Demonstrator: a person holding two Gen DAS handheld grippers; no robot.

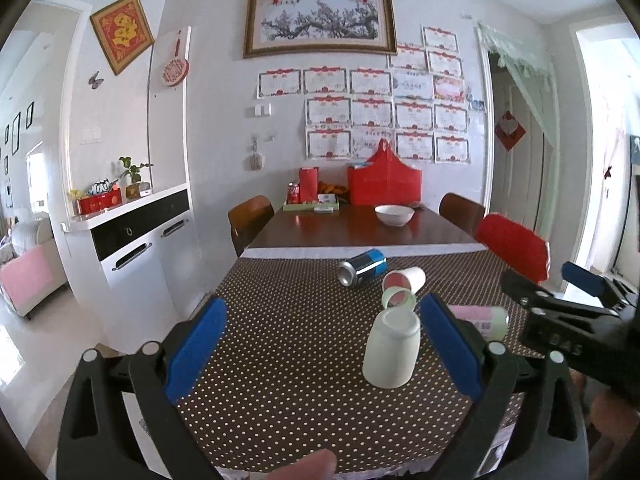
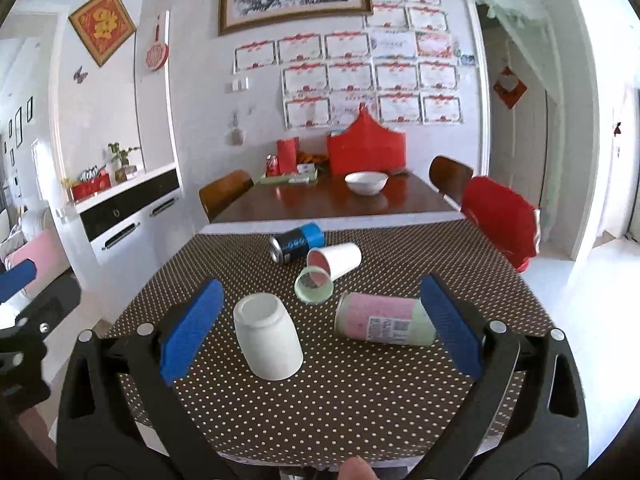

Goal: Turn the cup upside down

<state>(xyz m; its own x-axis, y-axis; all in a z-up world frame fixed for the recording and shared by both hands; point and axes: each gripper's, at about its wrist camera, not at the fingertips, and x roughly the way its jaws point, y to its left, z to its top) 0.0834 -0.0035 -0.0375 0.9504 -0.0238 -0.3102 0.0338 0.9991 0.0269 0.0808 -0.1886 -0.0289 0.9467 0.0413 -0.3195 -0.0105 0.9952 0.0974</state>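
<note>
A white cup (image 1: 392, 350) stands upside down, base up, on the brown dotted tablecloth (image 1: 288, 344). It also shows in the right wrist view (image 2: 267, 338). My left gripper (image 1: 320, 344) is open and empty, and the cup sits apart from it, just inside its right finger. My right gripper (image 2: 320, 326) is open and empty, with the cup near its left finger. The right gripper also shows at the right edge of the left wrist view (image 1: 560, 288).
A blue can (image 2: 296, 242), a white paper cup (image 2: 336, 260), a green lid-like cup (image 2: 314, 286) and a pink and green tube (image 2: 384, 318) lie on their sides behind the cup. A white bowl (image 2: 366, 182), red bags and chairs stand farther back.
</note>
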